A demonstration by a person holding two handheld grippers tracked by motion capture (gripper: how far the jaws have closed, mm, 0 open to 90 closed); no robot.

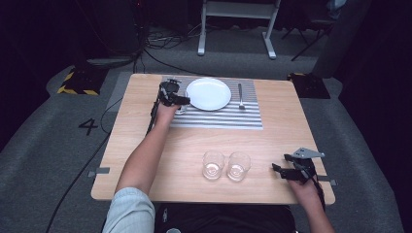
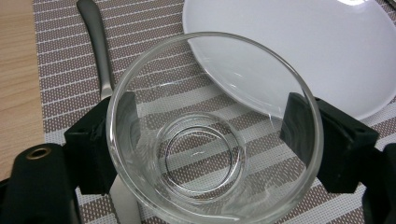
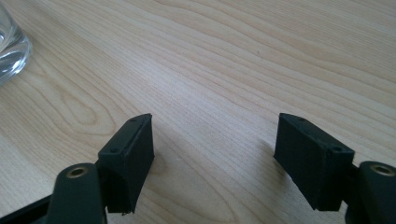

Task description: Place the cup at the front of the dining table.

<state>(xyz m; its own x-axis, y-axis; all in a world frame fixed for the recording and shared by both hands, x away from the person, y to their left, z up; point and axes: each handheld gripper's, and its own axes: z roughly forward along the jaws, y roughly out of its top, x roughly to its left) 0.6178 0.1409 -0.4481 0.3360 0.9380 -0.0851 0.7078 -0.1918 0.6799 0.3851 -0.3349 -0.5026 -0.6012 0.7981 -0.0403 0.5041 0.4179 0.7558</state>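
My left gripper (image 1: pixel 180 102) is at the far side of the table, just left of the white plate (image 1: pixel 209 93). It is shut on a clear empty glass (image 2: pixel 201 158), one black pad pressing each side of the wall. The glass is upright over the striped placemat (image 2: pixel 60 70), beside the plate's (image 2: pixel 303 51) rim; I cannot tell if it rests on the mat. A silver knife (image 2: pixel 95 42) lies on the mat, partly under the glass. My right gripper (image 1: pixel 279 161) rests open at the near right, its jaws (image 3: pixel 215 126) wide over bare wood.
Two more empty glasses (image 1: pixel 213 165) (image 1: pixel 238 166) stand side by side near the front edge, left of my right gripper; one shows at the corner (image 3: pixel 9 46). A fork (image 1: pixel 240 95) lies on the mat right of the plate.
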